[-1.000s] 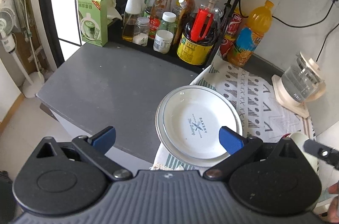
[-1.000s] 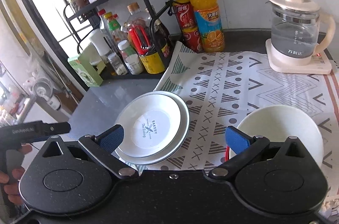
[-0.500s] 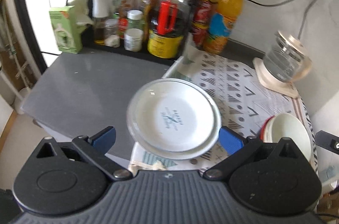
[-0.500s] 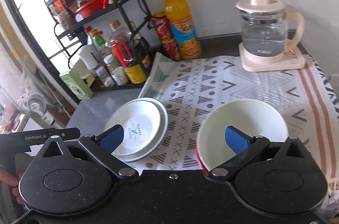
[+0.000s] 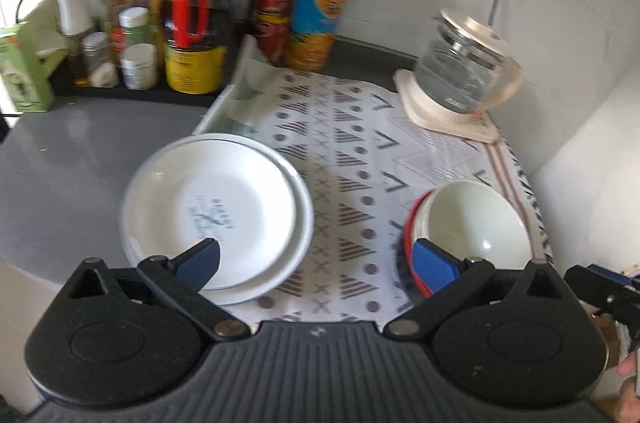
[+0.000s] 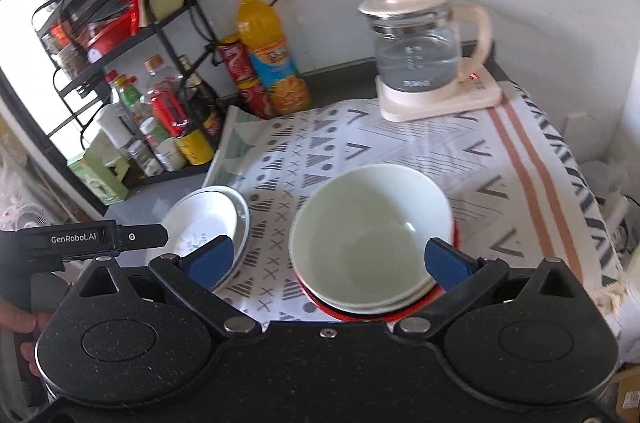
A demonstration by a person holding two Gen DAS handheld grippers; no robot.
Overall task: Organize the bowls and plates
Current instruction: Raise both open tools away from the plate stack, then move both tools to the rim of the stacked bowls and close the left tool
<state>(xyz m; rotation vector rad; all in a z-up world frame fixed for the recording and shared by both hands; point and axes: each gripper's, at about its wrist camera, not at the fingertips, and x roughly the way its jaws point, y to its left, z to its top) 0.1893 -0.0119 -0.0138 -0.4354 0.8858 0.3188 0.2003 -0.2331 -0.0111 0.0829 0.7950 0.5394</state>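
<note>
I hold both claws above the near edge of the counter, and both are spread wide with nothing between the pads. My left claw [image 5: 316,261] looks down on the plates [image 5: 216,215], two white ones stacked, the upper nested in the lower. They sit half on the bare grey counter [image 5: 72,159] and half on the patterned cloth [image 5: 360,151], at the cloth's left edge. My right claw [image 6: 328,259] hangs over the bowls [image 6: 372,235], a pale bowl nested in others with a red rim showing underneath, on the cloth to the right of the plates and apart from them.

I judge the sorting is nearly done: like sits with like, which is likely why each stack stands where it does. The plates are a little off-centre on each other, so a nudge may be what remains.

For room, the cloth between the two stacks is open, and so is its far middle. Far right stands the kettle [image 6: 424,55] on its base; far left the rack [image 6: 132,71] of bottles, with a juice bottle [image 6: 268,55] and cans beside it. The counter's near edge runs close under both stacks, so I would push away from me, not toward.
</note>
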